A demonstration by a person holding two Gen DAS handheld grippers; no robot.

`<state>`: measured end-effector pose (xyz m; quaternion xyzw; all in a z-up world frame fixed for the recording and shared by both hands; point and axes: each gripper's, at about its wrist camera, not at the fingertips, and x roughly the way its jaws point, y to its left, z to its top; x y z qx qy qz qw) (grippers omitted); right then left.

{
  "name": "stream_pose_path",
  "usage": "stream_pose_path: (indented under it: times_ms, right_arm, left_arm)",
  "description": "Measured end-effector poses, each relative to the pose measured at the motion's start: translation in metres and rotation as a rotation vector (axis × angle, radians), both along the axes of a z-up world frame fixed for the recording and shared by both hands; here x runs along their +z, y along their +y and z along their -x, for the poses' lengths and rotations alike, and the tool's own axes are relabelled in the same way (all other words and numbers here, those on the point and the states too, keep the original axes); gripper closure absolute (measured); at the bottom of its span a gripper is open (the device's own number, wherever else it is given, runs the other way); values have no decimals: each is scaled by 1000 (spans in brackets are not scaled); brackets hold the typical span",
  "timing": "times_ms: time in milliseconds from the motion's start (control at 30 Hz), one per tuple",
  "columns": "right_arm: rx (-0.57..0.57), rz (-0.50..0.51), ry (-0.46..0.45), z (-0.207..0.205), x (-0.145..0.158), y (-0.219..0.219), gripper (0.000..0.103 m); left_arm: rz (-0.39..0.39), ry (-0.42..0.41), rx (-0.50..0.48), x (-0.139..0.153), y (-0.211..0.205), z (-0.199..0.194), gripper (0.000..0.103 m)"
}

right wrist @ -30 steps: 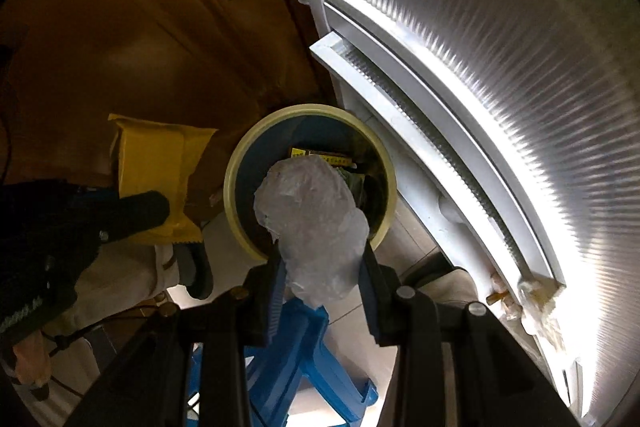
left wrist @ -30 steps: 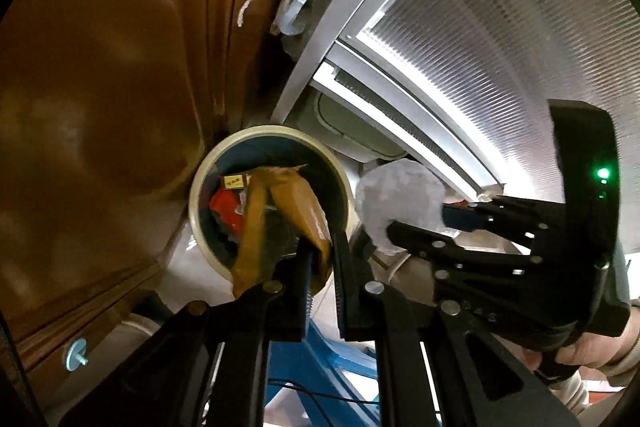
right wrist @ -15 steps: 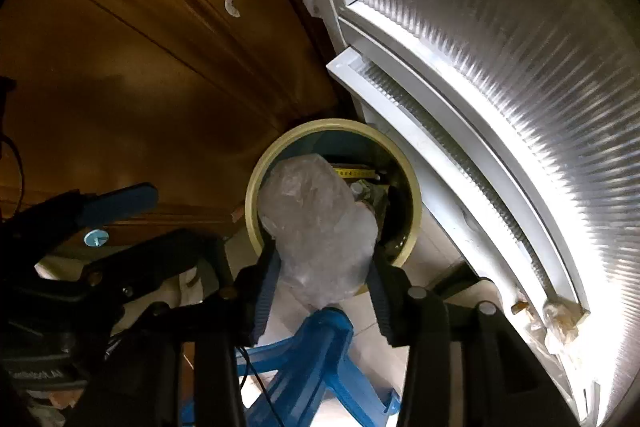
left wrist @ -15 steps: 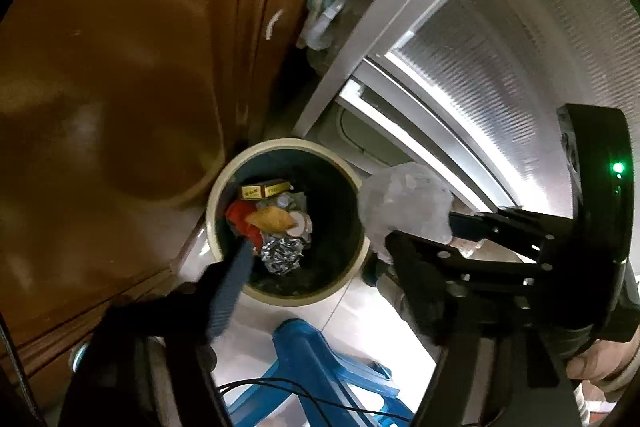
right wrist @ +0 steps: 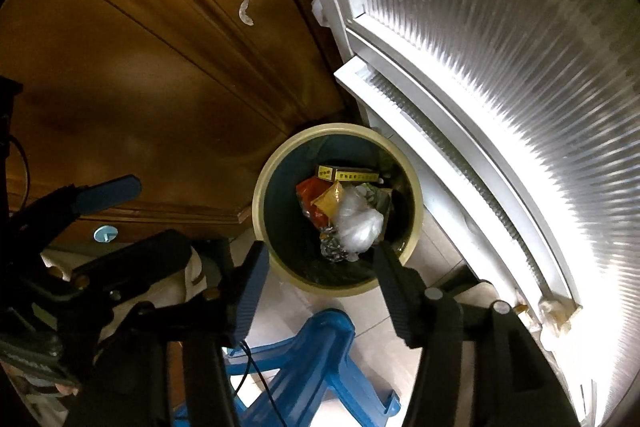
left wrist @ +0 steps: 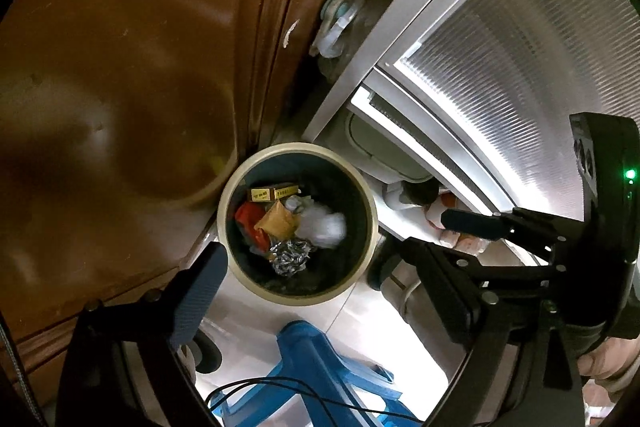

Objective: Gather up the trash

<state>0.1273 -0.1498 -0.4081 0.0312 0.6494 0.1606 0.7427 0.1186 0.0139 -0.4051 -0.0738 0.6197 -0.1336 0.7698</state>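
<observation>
Dropped plastic wad lies binned beyond right claw.

Black jointed linkages on left gripper and right gripper, silver rivets at pivots, ribbed blue-grey pads. Green indicator light on black housing. Thin black cable trailing below. Bare skin at the grip.
</observation>
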Motion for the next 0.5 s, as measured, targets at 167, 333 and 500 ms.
stream_pose_path:
  times_ms: [167,333,500]
  right_arm:
    - [-12,-2,-6,4,6,-2,47]
    - [-28,0,-18,12,12,-8,47]
    - [-42,-3,-51,23,34,-10,47]
  left_arm:
    - [-1,-1,-10,1,-1,2,9]
    - [-7,-21,-32,11,-4,9,1]
    - [-4,-57,-55,30,-10,21,1]
